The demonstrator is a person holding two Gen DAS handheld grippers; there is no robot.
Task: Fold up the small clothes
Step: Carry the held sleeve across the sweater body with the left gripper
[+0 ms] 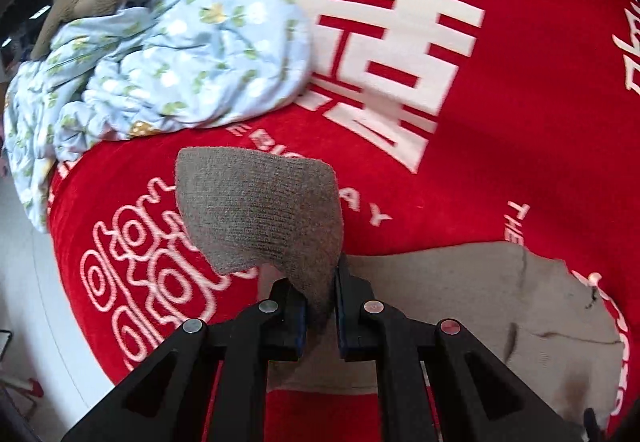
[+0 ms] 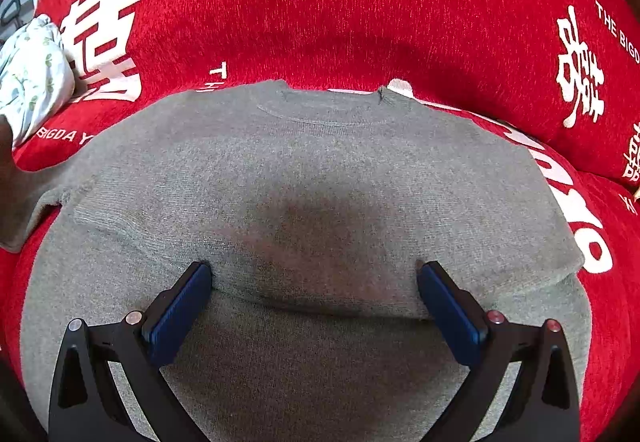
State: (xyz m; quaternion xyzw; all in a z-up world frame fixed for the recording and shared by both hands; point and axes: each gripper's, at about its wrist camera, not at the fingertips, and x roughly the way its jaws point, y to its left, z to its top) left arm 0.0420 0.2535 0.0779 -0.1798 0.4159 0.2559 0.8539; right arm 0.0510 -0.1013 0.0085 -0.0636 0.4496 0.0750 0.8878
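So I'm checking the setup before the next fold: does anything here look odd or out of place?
Mostly no. The grey sweater lies flat on the red cloth, one sleeve lifted by the left gripper. The one untidy thing is a crumpled blue floral garment, heaped unfolded at the cloth's edge.

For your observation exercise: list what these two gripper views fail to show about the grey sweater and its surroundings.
- Left wrist view: the left gripper hides the sweater fabric it pinches.
- Right wrist view: the sweater's hem is cut off by the bottom edge, behind the right gripper.
- Both views: the floral cloth runs off the left edge.
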